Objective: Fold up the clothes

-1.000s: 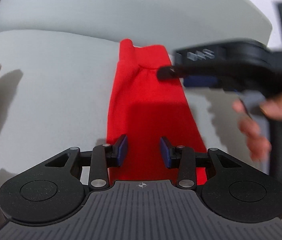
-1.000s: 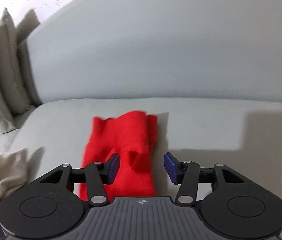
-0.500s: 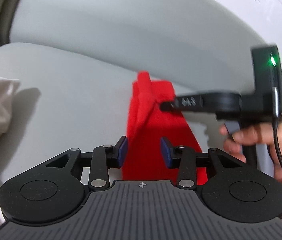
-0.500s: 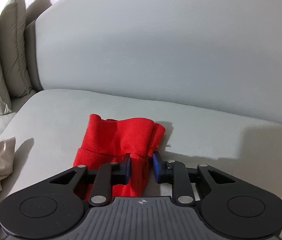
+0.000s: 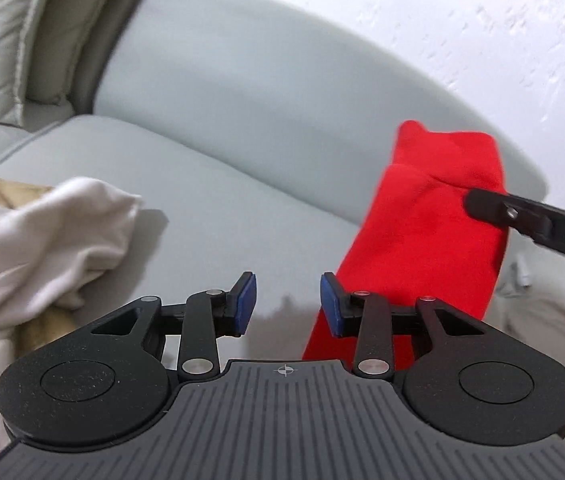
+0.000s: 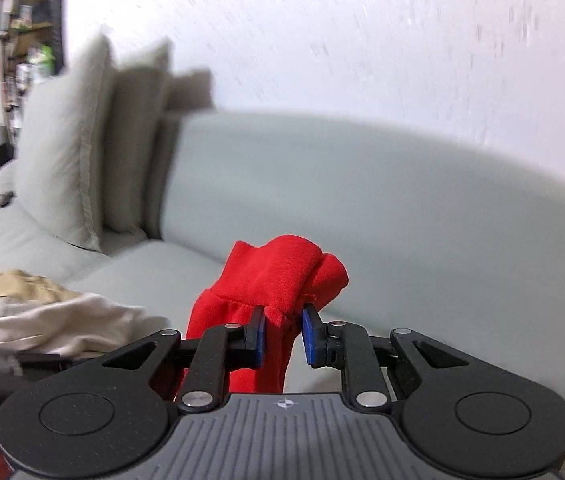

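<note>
Pale grey-green sofa cushions (image 5: pixel 210 216) fill both views, and we read the scene from our grippers outward.

Nearest, in the left wrist view, our left gripper (image 5: pixel 287 305) has its blue pads parted with only bare seat between them; it holds nothing. Just to the right of its right pad hangs the bright red knitted garment (image 5: pixel 422 240), folded into a long narrow strip. Our right gripper (image 6: pixel 282 334) is pinched on this cloth near its top edge, with a fold of red fabric squeezed between the blue pads. From the left wrist view we see its dark finger (image 5: pixel 522 216) pressing into the upper right of the strip.

The strip's long axis runs close to vertical, from the clamped top down to a free lower end that passes behind our left gripper's frame, so we cannot tell whether it touches the seat. That loose end lies to the right of and slightly beyond the left jaws, and our left hand is the nearer one to it. We judge that catching it calls for a short shift to the right.

Farther left, a crumpled heap of cream and tan clothes (image 5: pixel 42 240) waits on the seat, well apart from the red piece. Beyond stand the sofa back, upright grey cushions (image 6: pixel 66 152) and a white textured wall (image 6: pixel 362 40).
</note>
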The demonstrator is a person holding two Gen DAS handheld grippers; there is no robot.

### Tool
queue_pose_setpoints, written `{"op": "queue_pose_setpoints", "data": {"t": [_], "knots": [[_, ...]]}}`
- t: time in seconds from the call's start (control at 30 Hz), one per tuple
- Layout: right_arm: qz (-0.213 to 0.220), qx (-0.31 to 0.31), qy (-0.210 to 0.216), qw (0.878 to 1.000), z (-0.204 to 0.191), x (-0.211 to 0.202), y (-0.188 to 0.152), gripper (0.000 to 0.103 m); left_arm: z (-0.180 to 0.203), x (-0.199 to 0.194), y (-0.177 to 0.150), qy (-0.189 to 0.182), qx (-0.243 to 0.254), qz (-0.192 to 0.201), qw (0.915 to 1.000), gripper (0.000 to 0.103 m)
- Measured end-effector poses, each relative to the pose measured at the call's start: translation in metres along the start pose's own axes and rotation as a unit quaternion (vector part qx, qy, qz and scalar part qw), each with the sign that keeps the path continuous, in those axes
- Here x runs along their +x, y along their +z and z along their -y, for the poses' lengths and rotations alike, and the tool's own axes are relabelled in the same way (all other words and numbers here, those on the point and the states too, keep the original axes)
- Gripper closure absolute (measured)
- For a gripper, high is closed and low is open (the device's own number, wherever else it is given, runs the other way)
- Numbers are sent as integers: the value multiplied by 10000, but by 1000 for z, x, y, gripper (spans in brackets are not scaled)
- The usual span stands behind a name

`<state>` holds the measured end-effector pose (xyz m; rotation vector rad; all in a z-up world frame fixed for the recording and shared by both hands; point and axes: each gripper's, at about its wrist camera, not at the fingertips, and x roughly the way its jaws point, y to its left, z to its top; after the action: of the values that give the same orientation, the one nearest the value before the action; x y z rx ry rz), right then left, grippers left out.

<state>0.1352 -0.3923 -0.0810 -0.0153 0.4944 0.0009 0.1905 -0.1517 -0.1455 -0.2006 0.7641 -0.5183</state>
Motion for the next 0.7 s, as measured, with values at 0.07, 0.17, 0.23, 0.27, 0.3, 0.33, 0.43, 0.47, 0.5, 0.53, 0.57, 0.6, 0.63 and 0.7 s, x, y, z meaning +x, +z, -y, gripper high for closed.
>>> {"op": "queue_pose_setpoints", "data": {"t": [0.07,0.17,0.23,0.27,0.3,0.33,0.43,0.47,0.5,0.53,0.57,0.6,0.63,0.7], "knots": [[172,-83,93,9998,-4,-42,-2,85,5,-22,2,53,159,24,9999,61],[294,-185,216,9992,-13,-91,-13,84,16,-67,-7,134,476,33,9988,61],[348,-250,294,9986,-18,-118,-22,84,24,-93,-16,179,616,28,9979,61],[374,-283,335,9983,-21,-132,-26,84,29,-102,-20,187,655,21,9977,61],[395,-319,384,9980,-25,-147,-33,85,32,-113,-26,193,699,-8,9974,61],[405,-350,403,9977,-29,-154,-38,85,36,-123,-32,217,732,-36,9971,61],[417,-424,495,9970,-44,-176,-58,84,48,-149,-51,251,792,-118,9965,61],[418,-403,508,9970,-49,-185,-66,84,50,-156,-59,268,793,-141,9964,61],[407,-366,522,9971,-53,-196,-77,84,53,-162,-66,277,792,-183,9963,61],[389,-343,521,9973,-57,-199,-83,84,55,-165,-73,294,782,-228,9962,61],[324,-317,508,9977,-61,-205,-96,84,56,-168,-78,314,770,-274,9962,61],[245,-284,495,9981,-65,-212,-110,84,57,-169,-84,336,774,-323,9959,61],[95,-224,484,9985,-69,-216,-124,84,59,-170,-88,353,793,-364,9956,61],[-94,-187,449,9988,-76,-213,-141,83,70,-178,-102,389,868,-422,9946,61]]}}
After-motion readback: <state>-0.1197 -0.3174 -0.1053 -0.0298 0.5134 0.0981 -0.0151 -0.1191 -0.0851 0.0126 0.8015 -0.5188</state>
